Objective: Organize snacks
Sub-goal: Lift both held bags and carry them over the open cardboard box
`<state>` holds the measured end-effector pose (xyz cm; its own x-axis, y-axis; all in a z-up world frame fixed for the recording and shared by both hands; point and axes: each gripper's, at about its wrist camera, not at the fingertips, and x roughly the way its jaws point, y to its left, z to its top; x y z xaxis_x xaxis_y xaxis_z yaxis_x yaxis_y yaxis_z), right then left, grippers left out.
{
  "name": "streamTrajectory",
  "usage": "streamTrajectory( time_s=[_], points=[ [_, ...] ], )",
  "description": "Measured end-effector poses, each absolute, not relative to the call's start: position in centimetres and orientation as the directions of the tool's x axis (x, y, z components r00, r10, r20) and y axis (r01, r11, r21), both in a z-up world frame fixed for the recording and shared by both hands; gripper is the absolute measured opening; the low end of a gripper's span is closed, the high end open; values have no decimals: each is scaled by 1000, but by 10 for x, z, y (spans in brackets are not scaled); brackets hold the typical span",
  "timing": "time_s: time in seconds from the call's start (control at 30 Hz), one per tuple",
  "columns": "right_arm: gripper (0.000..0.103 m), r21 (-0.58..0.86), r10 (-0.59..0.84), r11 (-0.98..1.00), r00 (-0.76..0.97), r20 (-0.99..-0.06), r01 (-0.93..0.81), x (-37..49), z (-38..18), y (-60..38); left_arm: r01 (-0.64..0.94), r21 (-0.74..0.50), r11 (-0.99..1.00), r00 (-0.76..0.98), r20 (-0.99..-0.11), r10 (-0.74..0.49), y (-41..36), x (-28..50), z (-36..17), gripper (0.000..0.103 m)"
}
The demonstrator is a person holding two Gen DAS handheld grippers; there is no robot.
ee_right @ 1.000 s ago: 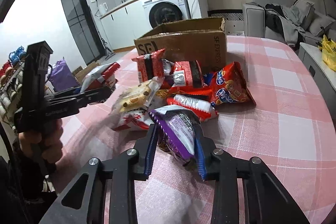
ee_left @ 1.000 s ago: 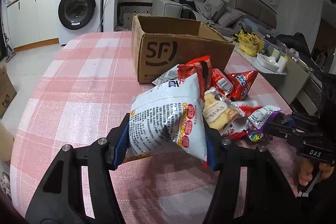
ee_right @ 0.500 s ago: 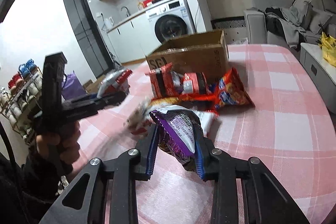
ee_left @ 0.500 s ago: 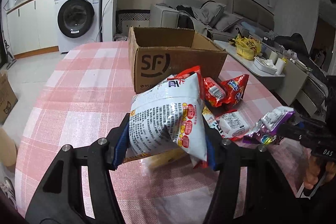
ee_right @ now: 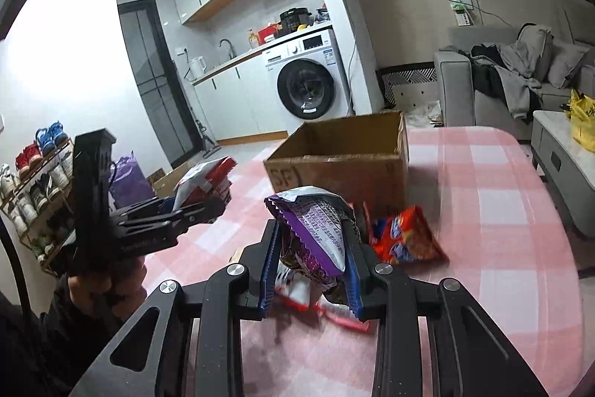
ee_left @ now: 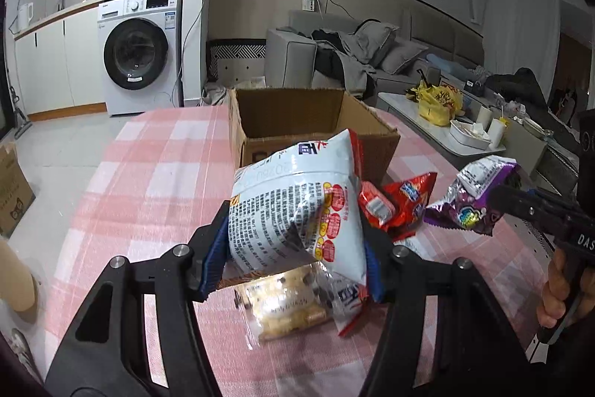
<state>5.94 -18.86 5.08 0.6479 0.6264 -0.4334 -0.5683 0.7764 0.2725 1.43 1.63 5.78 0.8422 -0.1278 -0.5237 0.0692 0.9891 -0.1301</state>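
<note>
**Two snack bags held above the checked table**

The left gripper (ee_left: 293, 263) pinches a white snack bag (ee_left: 297, 211) in front of the open cardboard box (ee_left: 297, 114). The right gripper (ee_right: 310, 266) clamps a purple snack packet (ee_right: 316, 226). Red packets (ee_left: 405, 203) and a clear biscuit pack (ee_left: 286, 304) lie on the pink checked tablecloth (ee_left: 148, 173).

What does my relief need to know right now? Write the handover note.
Left gripper: jaws shut on the white bag, held above the table.
Right gripper: jaws shut on the purple bag, also off the table.
Box: open; no snacks visible inside.
On the table: red bags by the box, biscuit pack below the white bag.
Done: two bags picked up.
Left: put both in the box, then the rest.
</note>
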Motion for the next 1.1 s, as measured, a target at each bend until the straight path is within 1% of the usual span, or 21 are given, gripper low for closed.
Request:
streamTrajectory(
  time_s=[0.13,0.23,0.33,0.47,0.73,0.93,1.1],
  points=[
    [31,273,622,781,663,-416,-561,72,61,-187,62,-114,992,854,-508,-112,13,19,70,57],
    [31,289,625,780,668,-403,-555,86,69,-188,59,-125,990,860,-498,-114,13,26,77,57],
    [31,271,616,787,687,-385,-554,98,79,-185,56,-123,991,858,-501,-110,14,38,81,57],
    [31,287,617,787,688,-383,-547,120,86,-184,45,-108,993,863,-497,-93,16,56,88,57],
    [31,310,631,776,686,-363,-550,156,94,-173,38,-119,992,861,-501,-93,22,88,91,57],
    [31,307,626,780,683,-377,-545,185,91,-155,39,-130,991,862,-496,-99,30,114,91,57],
    [31,316,621,784,676,-396,-535,205,80,-143,38,-142,989,877,-470,-102,33,133,95,57]
  ],
)
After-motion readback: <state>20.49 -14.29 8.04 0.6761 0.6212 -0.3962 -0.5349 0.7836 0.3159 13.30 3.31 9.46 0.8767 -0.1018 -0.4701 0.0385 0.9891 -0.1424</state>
